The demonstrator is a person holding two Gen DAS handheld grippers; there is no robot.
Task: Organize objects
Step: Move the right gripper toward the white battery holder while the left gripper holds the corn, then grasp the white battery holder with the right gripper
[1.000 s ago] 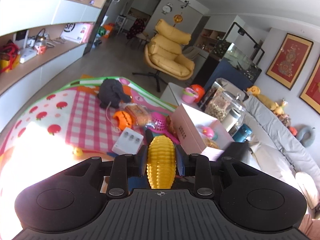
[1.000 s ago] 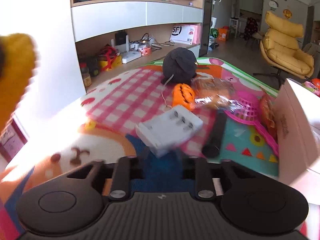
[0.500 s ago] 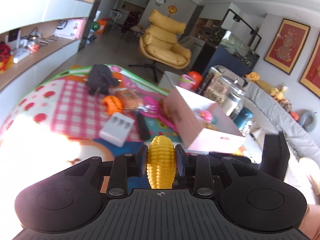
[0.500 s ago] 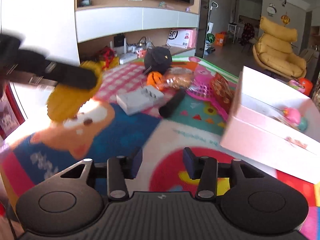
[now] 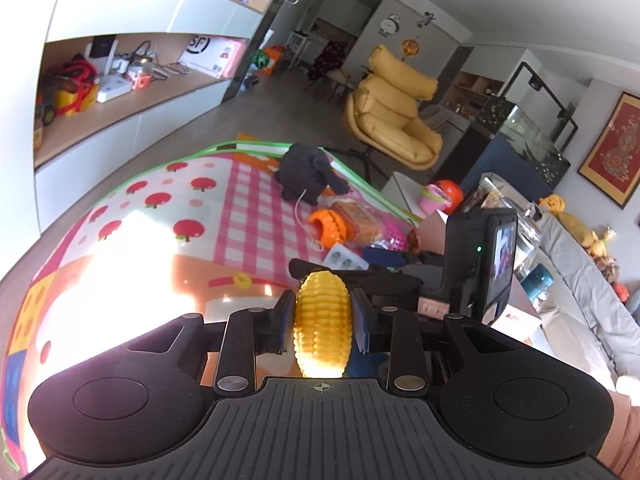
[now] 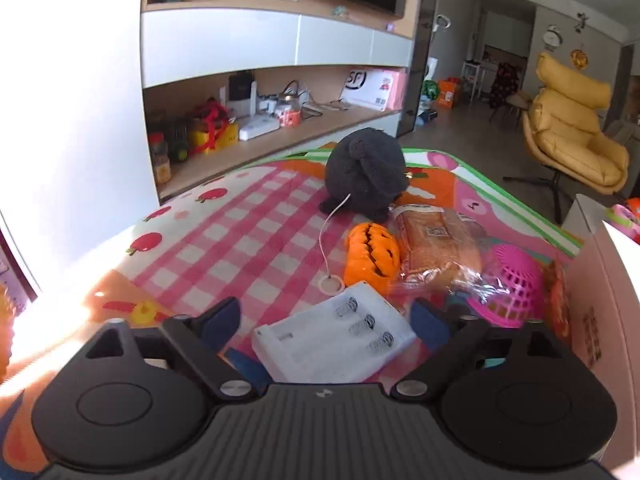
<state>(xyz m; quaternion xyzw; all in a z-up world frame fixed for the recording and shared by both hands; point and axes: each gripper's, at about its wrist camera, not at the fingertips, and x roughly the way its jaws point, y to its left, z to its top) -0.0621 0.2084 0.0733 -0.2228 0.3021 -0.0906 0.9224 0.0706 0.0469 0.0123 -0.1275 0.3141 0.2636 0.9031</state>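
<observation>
My left gripper is clamped on a yellow toy corn cob, the blue pads pressing its two sides, the cob pointing away toward twelve o'clock. My right gripper has its jaws opening wide, and a white battery holder with three springs showing lies on the play mat between them; the pads do not touch it. From the right wrist view, at about twelve o'clock just beyond the holder sits an orange jack-o'-lantern toy, and touching its one o'clock side a bagged loaf of bread. At two o'clock a pink mesh basket lies on its side; I cannot tell whether anything is in it. Farther out at twelve o'clock stands a dark grey plush toy, a white cord trailing from it to a ring near the holder. At three o'clock rises the wall of a pale pink box; its inside is hidden from here. In the left wrist view the right gripper's camera stands at two o'clock, blocking most of that box. Beyond the mat, a yellow lounge chair stands at one o'clock and a wall shelf crowded with small items runs at eleven.
</observation>
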